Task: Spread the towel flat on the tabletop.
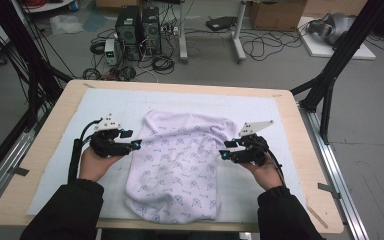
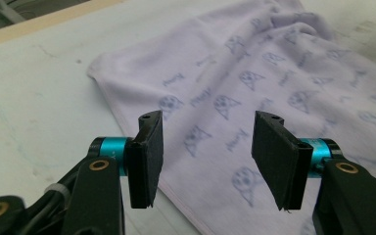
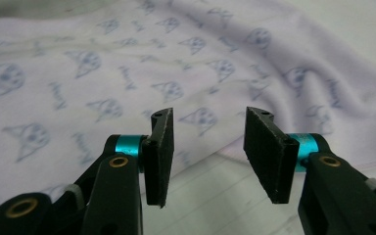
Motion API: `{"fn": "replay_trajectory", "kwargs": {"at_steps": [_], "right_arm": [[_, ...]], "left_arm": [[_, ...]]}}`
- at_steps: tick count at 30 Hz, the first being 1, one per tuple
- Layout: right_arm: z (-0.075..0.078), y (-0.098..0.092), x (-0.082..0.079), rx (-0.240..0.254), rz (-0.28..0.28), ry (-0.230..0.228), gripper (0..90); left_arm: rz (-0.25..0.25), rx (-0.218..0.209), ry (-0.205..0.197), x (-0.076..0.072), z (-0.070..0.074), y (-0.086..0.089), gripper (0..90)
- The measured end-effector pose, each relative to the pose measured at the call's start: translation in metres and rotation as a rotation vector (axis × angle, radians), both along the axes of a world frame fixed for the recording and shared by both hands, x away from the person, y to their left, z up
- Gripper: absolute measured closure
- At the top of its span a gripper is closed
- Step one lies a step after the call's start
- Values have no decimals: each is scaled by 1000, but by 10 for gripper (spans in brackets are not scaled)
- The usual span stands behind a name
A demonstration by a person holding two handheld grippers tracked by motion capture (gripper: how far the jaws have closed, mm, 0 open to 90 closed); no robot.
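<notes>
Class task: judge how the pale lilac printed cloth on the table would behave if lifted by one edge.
The pale lilac printed cloth would probably droop: it already lies in soft folds. It looks thin, so likely light. Pushed, it would likely bunch up rather than slide whole.

Cloth (image 1: 177, 165) pale lilac-white, printed all over with small grey-blue cat-face motifs and script words. Left claw (image 1: 136, 143) and right claw (image 1: 223, 154) black, with turquoise collars, brass rivets and black pads (image 2: 149, 156). Mat (image 1: 70, 150) white over a light wood table (image 1: 27, 175). Sleeves (image 1: 67, 212) black.
</notes>
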State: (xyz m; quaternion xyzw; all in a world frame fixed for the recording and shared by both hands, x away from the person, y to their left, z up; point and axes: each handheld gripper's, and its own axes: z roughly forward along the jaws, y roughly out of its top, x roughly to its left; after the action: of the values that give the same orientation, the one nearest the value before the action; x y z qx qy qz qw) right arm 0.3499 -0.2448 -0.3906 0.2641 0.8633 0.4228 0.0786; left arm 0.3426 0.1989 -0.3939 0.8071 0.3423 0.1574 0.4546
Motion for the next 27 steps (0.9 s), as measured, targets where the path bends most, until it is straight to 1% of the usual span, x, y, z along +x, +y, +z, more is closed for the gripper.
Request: {"fn": "replay_trajectory", "kwargs": {"at_steps": [2, 3, 4, 5, 6, 7, 8, 9, 10, 11, 12, 13, 14, 15, 16, 17, 18, 20, 21, 22, 23, 24, 25, 26, 27], "right_arm": [[2, 2, -8, -20, 13, 10, 525], [3, 2, -14, -16, 20, -15, 528], [4, 2, -19, 1, 24, -36, 533], [4, 1, -23, 16, 28, -36, 528], [3, -1, -27, 24, 33, -35, 519], [2, -2, -31, 30, 29, -36, 513], [-1, -3, -36, 32, 18, -37, 492], [-3, -4, -39, 34, 10, -41, 480], [-11, -6, -46, 57, 5, -34, 481], [-11, -6, -46, 57, 5, -34, 480], [-15, -6, -50, 66, 7, -31, 480], [-19, -6, -55, 70, 6, -30, 483], [-23, -6, -58, 67, 13, -31, 485], [-26, -5, -61, 63, 20, -15, 485], [-30, -3, -62, 59, 32, 1, 492], [-33, -1, -63, 58, 51, 19, 517], [-37, 1, -65, 55, 71, 35, 527], [-43, 8, -67, 19, 93, 56, 544], [-46, 10, -67, 1, 103, 66, 547], [-49, 13, -66, -7, 101, 72, 541], [-52, 15, -65, -22, 97, 75, 524], [-54, 17, -65, -45, 85, 77, 522], [-55, 18, -65, -47, 87, 62, 548], [-54, 19, -64, -50, 85, 61, 585], [-55, 19, -63, -49, 86, 56, 632]], "left_arm": [[-18, -16, 3, -12, -5, 0, 451], [-35, -24, 10, -18, -8, 0, 449], [-52, -38, 21, -23, -10, -1, 447], [-72, -48, 35, -28, -12, -1, 445], [-84, -58, 38, -33, -13, -2, 441], [-90, -65, 32, -39, -14, -3, 437], [-90, -67, 34, -42, -15, -3, 427], [-100, -61, 37, -46, -15, -4, 413], [-113, -54, 44, -49, -15, -6, 391], [-129, -40, 49, -53, -16, -7, 391], [-146, -35, 62, -56, -17, -8, 401], [-163, -42, 83, -58, -19, -10, 415], [-181, -36, 100, -60, -21, -11, 425], [-191, -16, 104, -62, -24, -13, 438], [-191, 10, 110, -63, -27, -14, 452], [-200, 24, 123, -63, -30, -15, 481], [-213, 33, 137, -63, -34, -16, 538], [-228, 72, 146, -64, -42, -20, 609], [-229, 67, 154, -64, -46, -21, 649], [-233, 64, 150, -64, -48, -22, 676], [-233, 68, 140, -64, -49, -22, 696], [-237, 74, 133, -64, -48, -22, 742], [-238, 81, 133, -64, -47, -22, 799], [-238, 79, 140, -63, -47, -23, 820], [-238, 84, 139, -63, -46, -23, 834]]}}
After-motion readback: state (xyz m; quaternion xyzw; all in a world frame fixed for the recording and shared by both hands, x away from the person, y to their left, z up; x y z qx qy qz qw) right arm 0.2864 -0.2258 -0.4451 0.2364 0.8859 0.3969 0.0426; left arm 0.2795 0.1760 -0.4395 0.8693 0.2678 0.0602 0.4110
